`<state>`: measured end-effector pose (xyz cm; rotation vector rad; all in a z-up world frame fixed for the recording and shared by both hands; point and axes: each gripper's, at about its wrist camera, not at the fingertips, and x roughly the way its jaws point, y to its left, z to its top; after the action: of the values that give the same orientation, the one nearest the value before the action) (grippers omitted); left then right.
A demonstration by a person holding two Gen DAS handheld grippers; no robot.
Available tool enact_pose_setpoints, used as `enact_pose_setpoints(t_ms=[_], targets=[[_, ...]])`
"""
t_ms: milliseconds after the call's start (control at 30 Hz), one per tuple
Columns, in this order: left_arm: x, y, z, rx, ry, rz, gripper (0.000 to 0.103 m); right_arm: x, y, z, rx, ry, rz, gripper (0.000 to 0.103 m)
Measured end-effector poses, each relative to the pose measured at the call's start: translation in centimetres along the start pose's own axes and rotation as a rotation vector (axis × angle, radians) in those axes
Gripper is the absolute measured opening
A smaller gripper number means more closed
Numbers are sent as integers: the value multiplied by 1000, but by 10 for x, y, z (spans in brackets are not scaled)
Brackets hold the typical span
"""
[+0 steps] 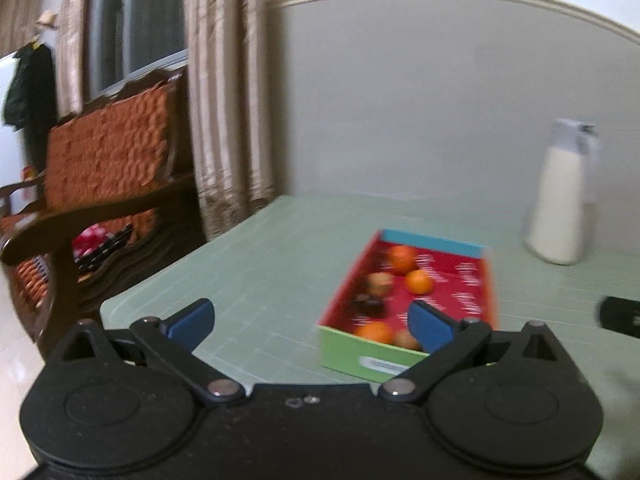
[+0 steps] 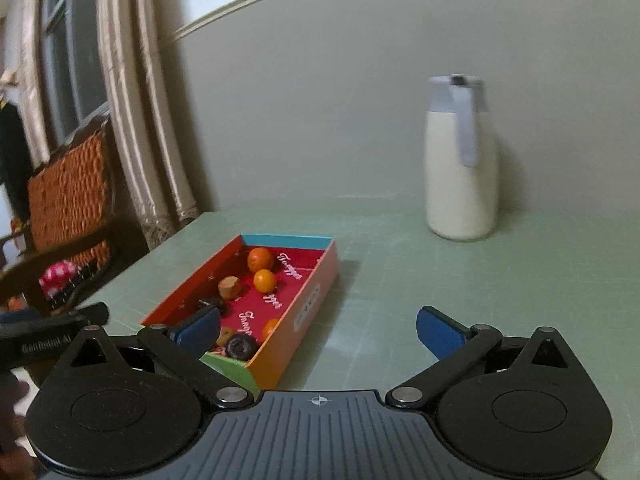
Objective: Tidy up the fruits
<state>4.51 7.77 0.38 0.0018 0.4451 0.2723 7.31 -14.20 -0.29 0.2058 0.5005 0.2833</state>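
A colourful cardboard box [image 2: 304,312] with a red inside lies on the pale green table [image 2: 440,280]. It holds several small fruits: two oranges [image 2: 260,260] at the far end, a tan one [image 2: 230,287], and a dark round one [image 2: 241,346] near the front. My right gripper [image 2: 318,322] hangs open above the table, its left pad over the box's near end and nothing between the pads. In the blurred left wrist view the box [image 1: 360,352] sits to the right in front of my left gripper [image 1: 310,316]. That gripper is open and empty, its right pad over the box's near end.
A tall jug of milk [image 2: 460,168] with a grey lid stands at the back right of the table, near the wall. A wooden chair [image 1: 104,168] with an orange cushion and beige curtains [image 1: 224,120] stand past the table's left edge.
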Motion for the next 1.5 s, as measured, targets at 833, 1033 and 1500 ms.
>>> enact_pose_setpoints(t_ms=[833,1033,1500], targets=[[-95,-26,1,60,-20,-122,97,-112,7,-11,94,-34,-123,103],[-94,-27,-2,72,-14,-120,97,-107,8,-11,95,-31,-122,103],[-92,-26,-1,67,-11,-113,97,-104,14,-11,74,-32,-120,103]])
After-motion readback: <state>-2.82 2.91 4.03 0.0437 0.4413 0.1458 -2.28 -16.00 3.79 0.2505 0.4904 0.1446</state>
